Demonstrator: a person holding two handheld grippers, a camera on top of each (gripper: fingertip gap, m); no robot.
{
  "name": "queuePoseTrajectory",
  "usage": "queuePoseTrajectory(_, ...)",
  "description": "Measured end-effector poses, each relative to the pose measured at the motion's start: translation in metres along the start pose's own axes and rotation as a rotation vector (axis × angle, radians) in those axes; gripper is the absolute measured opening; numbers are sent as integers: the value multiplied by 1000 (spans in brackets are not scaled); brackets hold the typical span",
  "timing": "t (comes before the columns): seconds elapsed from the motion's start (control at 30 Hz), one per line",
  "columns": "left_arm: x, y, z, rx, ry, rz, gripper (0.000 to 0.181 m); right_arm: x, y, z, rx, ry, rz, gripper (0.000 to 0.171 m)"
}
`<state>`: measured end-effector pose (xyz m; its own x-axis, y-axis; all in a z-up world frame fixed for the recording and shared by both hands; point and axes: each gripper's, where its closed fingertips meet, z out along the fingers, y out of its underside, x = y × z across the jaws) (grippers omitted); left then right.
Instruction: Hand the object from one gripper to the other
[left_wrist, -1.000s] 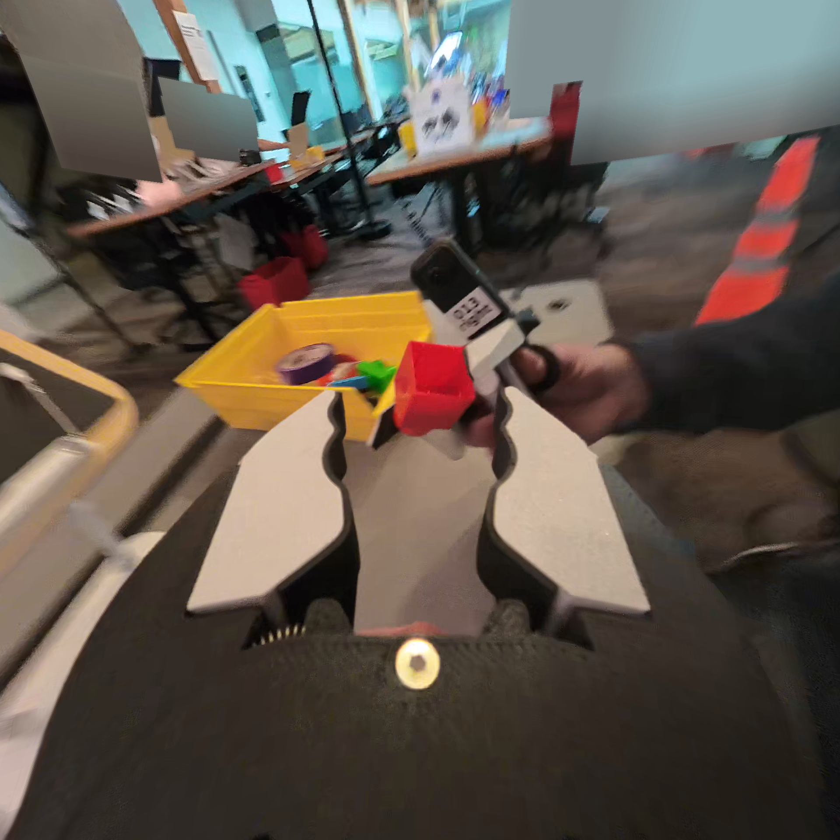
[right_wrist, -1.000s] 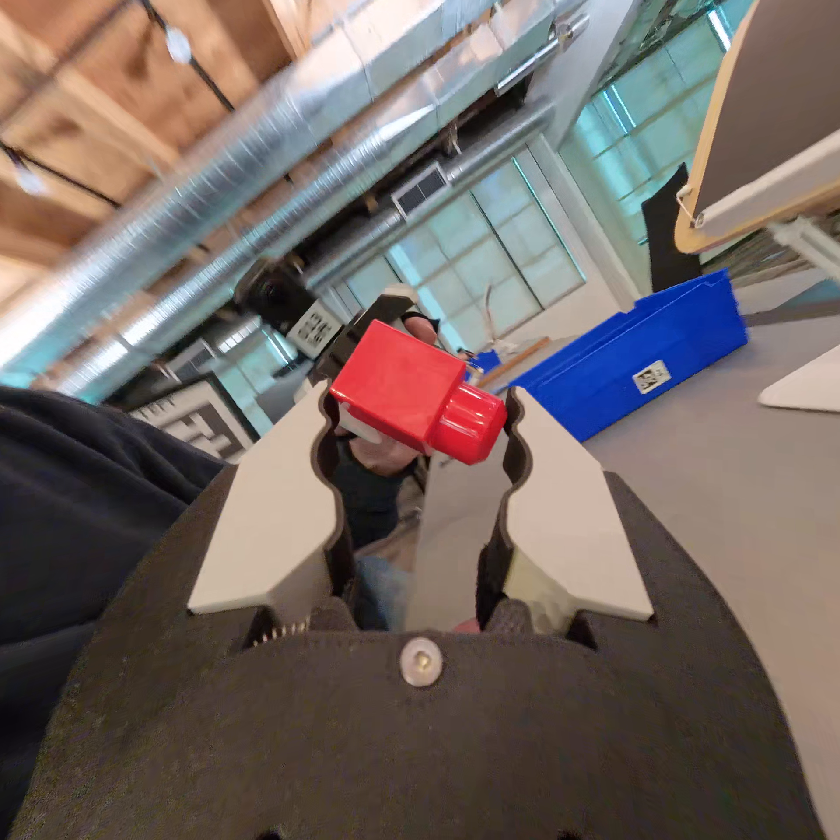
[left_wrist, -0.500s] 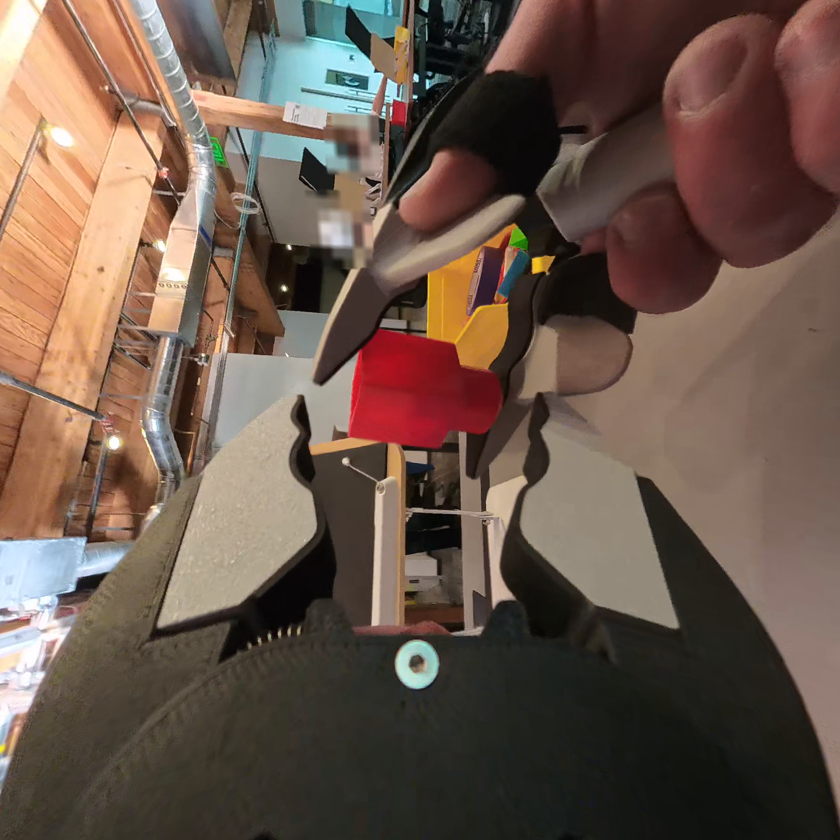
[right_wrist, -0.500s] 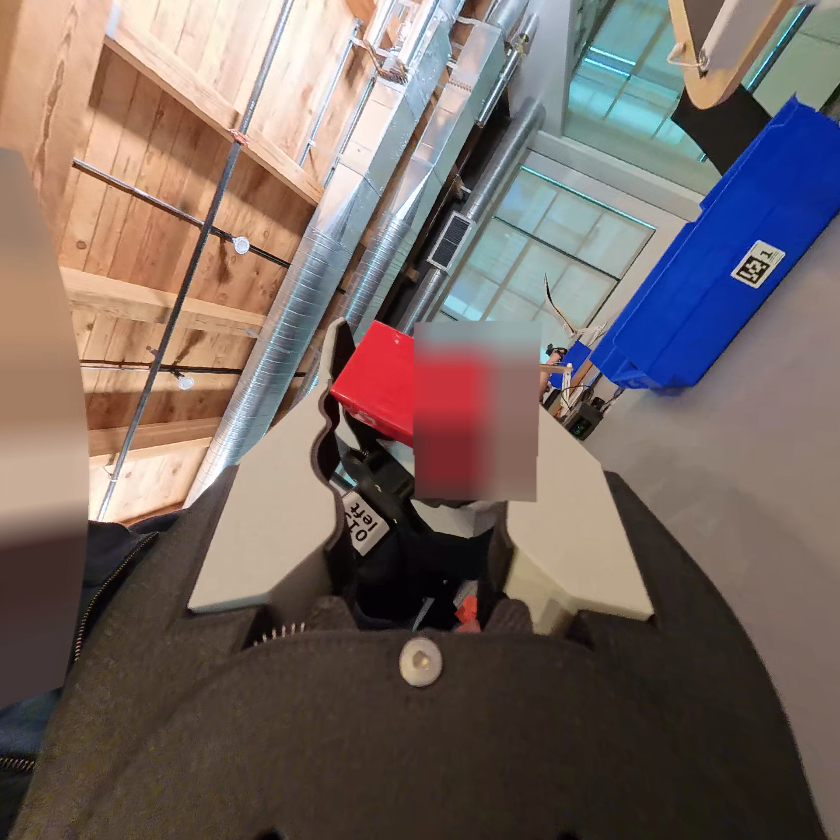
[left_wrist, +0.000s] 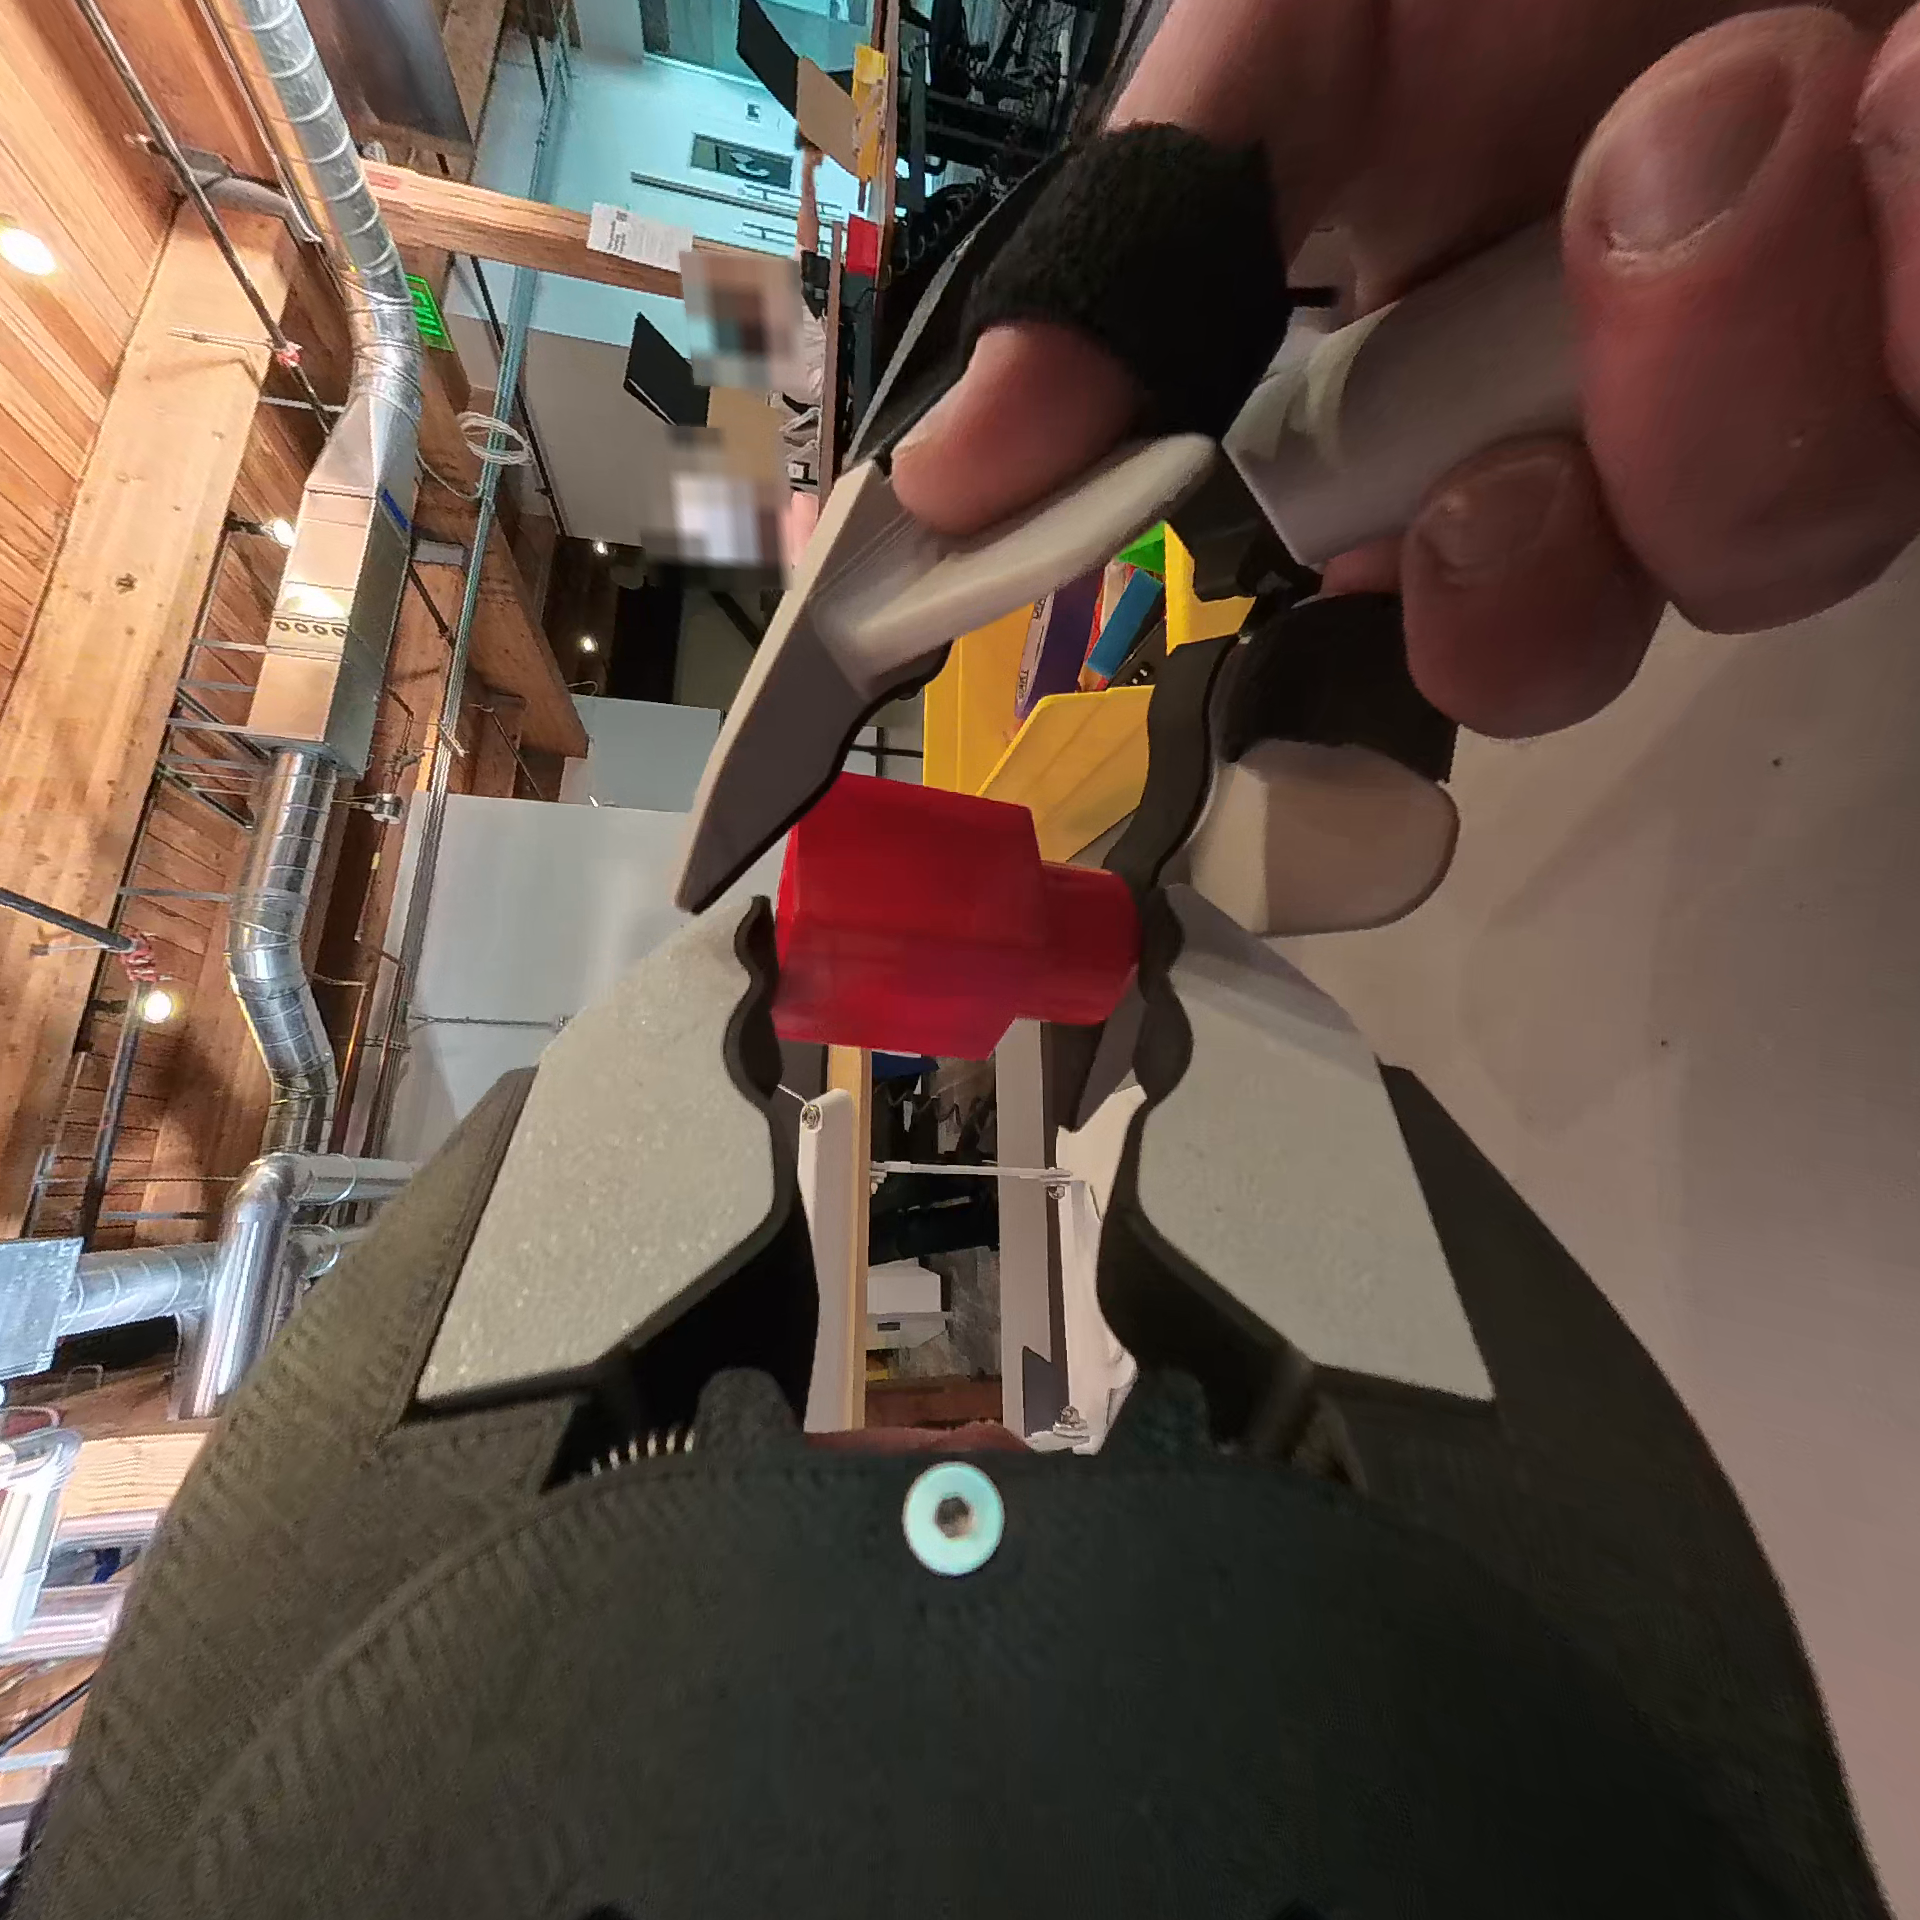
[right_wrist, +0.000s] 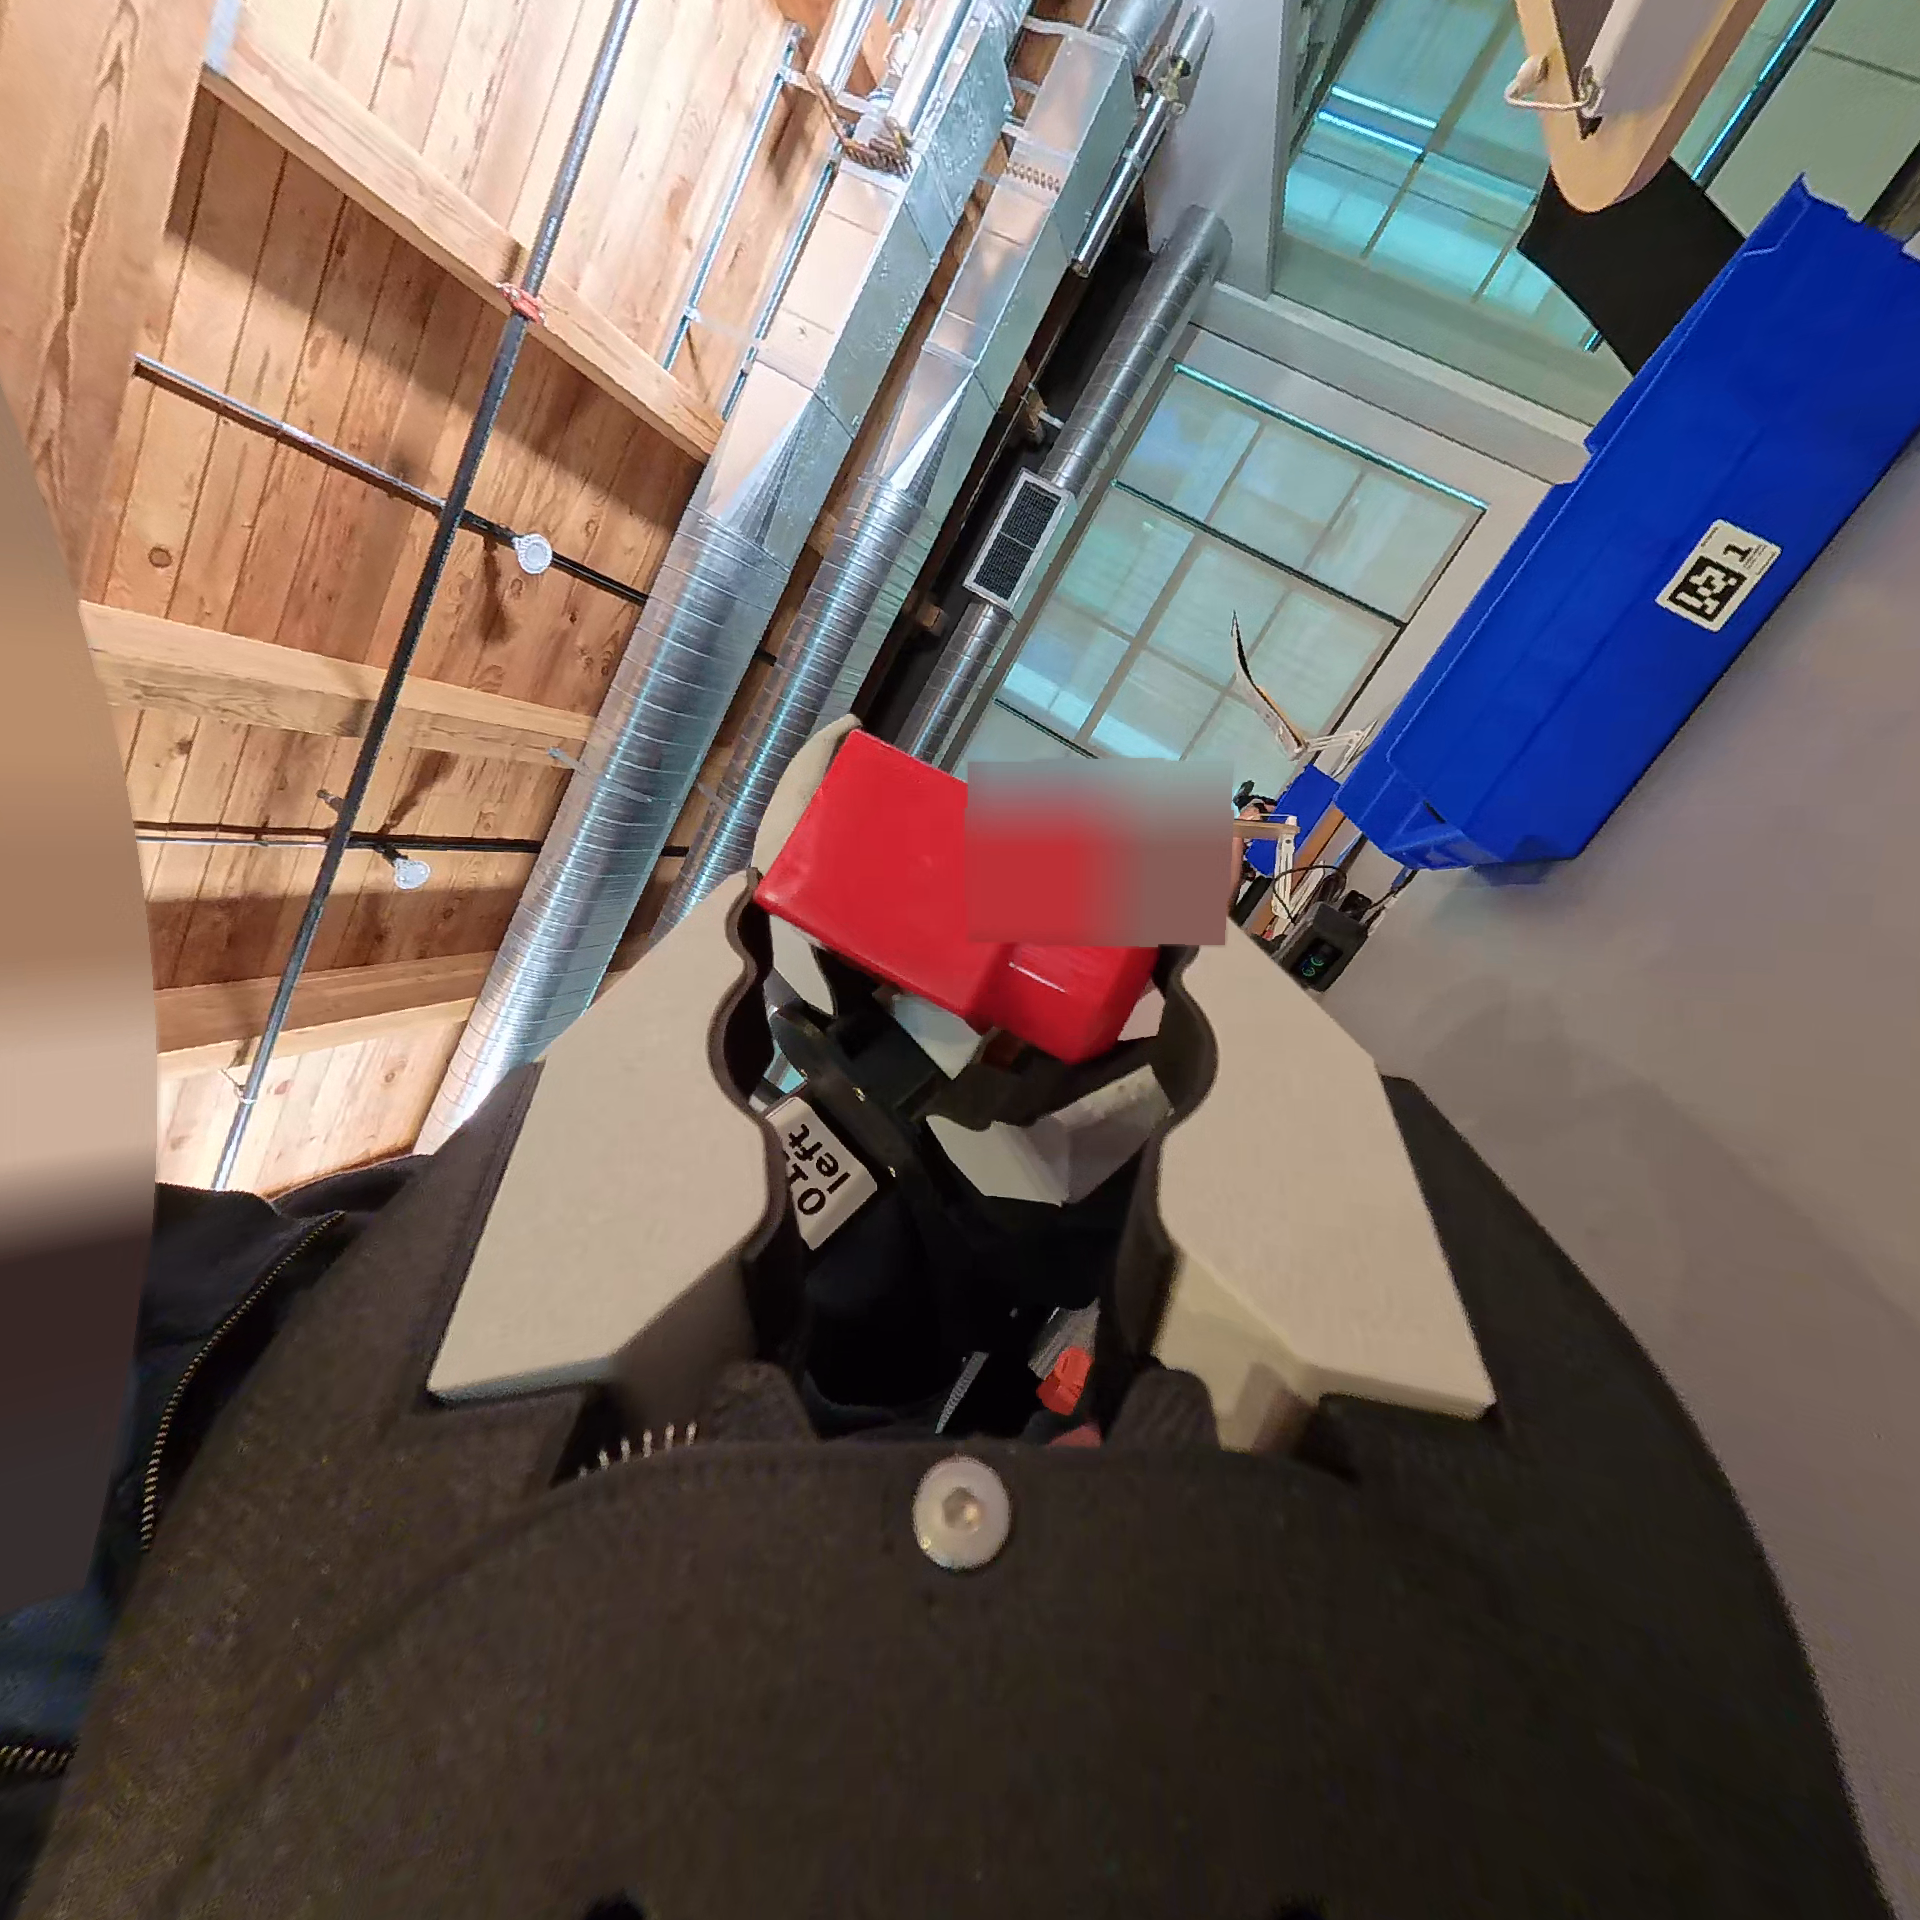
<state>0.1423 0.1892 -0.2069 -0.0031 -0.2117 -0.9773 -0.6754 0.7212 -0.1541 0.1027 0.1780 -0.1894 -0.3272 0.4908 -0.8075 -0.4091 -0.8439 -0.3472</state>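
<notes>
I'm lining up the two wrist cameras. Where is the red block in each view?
Left wrist view: red block at centre, between the left claw's tips.
Right wrist view: red block just above centre, at the right claw's tips, partly under a blur patch.
Shared landmark: the silver ceiling duct.

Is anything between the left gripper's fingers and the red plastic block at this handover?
Nothing visible. The red plastic block already sits between the left gripper fingertips, both apparently touching it, while the right gripper holds it too.
</notes>
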Motion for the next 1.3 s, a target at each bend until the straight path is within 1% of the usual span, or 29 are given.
queuePoseTrajectory(0.1, -3, 1, -1, -2, 7, -19, 66, 0, -1, -3, -2, 10, -58, 74)
queuePoseTrajectory(0.17, -8, 5, -3, -15, 41, -81, 66, 4, -3, -9, -14, 47, -110, 85)
queuePoseTrajectory(0.23, -8, 12, -4, -45, 120, -161, 66, 7, -2, -16, -63, 129, -257, 87)
queuePoseTrajectory(0.27, -10, 13, -6, -41, 151, -211, 66, 8, -3, -20, -99, 182, -356, 87)
queuePoseTrajectory(0.33, -6, 13, -10, -50, 288, -340, 66, 9, -4, -27, -202, 309, -637, 88)
queuePoseTrajectory(0.37, -7, 11, -13, -30, 332, -405, 66, 5, -6, -29, -247, 348, -771, 87)
queuePoseTrajectory(0.43, -3, 7, -19, -11, 480, -544, 66, -6, -11, -32, -332, 397, -1035, 86)
queuePoseTrajectory(0.5, -4, 3, -22, 24, 587, -683, 66, -15, -14, -32, -423, 444, -1314, 89)
queuePoseTrajectory(0.53, -2, 0, -25, 36, 665, -757, 66, -17, -11, -30, -482, 458, -1413, 91)
queuePoseTrajectory(0.63, -9, -9, -28, 76, 795, -958, 66, -11, -3, -25, -637, 520, -1630, 104)
queuePoseTrajectory(0.67, -12, -13, -29, 96, 839, -1026, 66, -9, -2, -23, -656, 530, -1672, 106)
queuePoseTrajectory(0.77, -21, -16, -27, 141, 913, -1178, 66, -10, -2, -16, -622, 521, -1734, 105)
queuePoseTrajectory(0.9, -31, -21, -25, 227, 965, -1370, 66, -12, -5, -10, -600, 584, -1918, 102)
queuePoseTrajectory(1.0, -30, -25, -20, 272, 985, -1496, 66, -15, -11, -4, -533, 644, -2017, 103)
queuePoseTrajectory(1.07, -27, -30, -17, 294, 1000, -1561, 66, -10, -20, -3, -524, 740, -2054, 104)
queuePoseTrajectory(1.13, -24, -34, -15, 313, 1009, -1619, 66, -4, -23, -4, -541, 799, -2099, 95)
queuePoseTrajectory(1.2, -22, -37, -12, 323, 1013, -1688, 65, 1, -27, -6, -558, 870, -2144, 82)
queuePoseTrajectory(1.27, -22, -37, -9, 326, 984, -1744, 65, 2, -29, -7, -558, 904, -2165, 67)
queuePoseTrajectory(1.3, -21, -37, -7, 325, 976, -1772, 65, 3, -31, -8, -553, 924, -2175, 65)
